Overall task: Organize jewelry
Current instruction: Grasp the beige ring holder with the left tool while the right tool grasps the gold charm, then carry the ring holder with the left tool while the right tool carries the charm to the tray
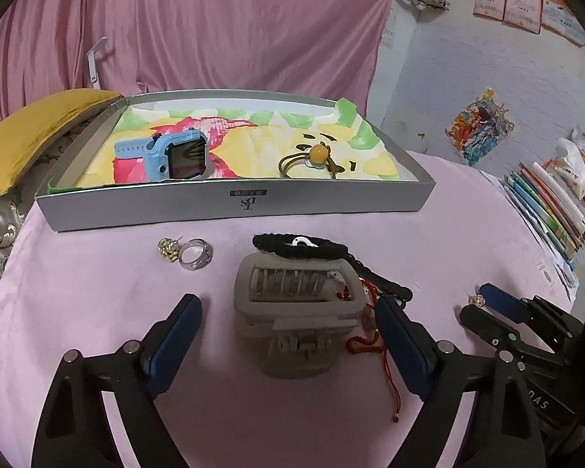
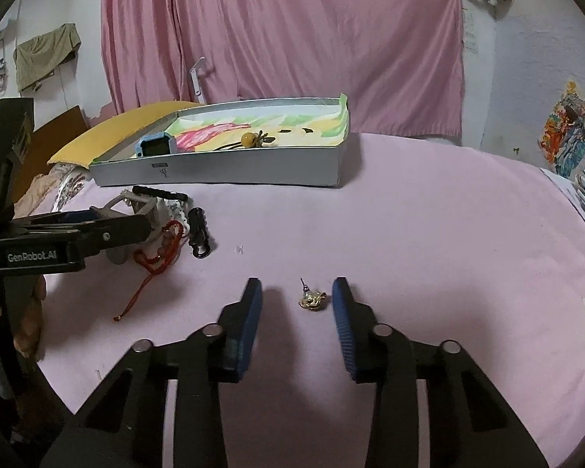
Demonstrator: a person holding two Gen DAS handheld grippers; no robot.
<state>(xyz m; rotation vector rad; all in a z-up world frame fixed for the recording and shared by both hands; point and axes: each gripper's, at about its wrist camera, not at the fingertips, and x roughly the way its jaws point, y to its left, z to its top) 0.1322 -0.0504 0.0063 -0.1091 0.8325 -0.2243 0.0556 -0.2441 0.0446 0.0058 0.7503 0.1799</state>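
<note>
While the left gripper (image 1: 288, 327) straddles the grey hair claw clip (image 1: 296, 304) at centre frame of its own view, the right gripper (image 2: 297, 304) has the closer pick: a small gold stud earring (image 2: 312, 299) lies on the pink tabletop (image 2: 409, 234) between its blue pads.

- Key relation: the earring sits right of centre in the gap, just beside the right-hand pad (image 2: 345, 319) and apart from the left-hand one. Its post points up and slightly left in frame, away from the gripper. I can't tell whether the right-hand pad touches it yet.
- Right gripper: jaws partly open, not pinching. Nothing held. My read is that closing would meet the earring on the right-hand side first, so it could get nudged sideways.
- Left gripper: jaws spread wide, one pad on each side of the clip, both clear of it. Nothing held. The clip's long axis runs up-frame, roughly along the gripper's line.
- Clutter near the clip: black braided bracelet (image 1: 292, 247) draped over its far end, red cord (image 1: 374, 347) by the right-hand pad.
- Still on the tabletop, left of the clip: clear ring (image 1: 196, 254) and a second gold earring (image 1: 169, 249).
- Grey box (image 1: 331, 204), upper frame, already holds the blue watch (image 1: 175, 156) and an amber-bead hair tie (image 1: 312, 160).
</note>
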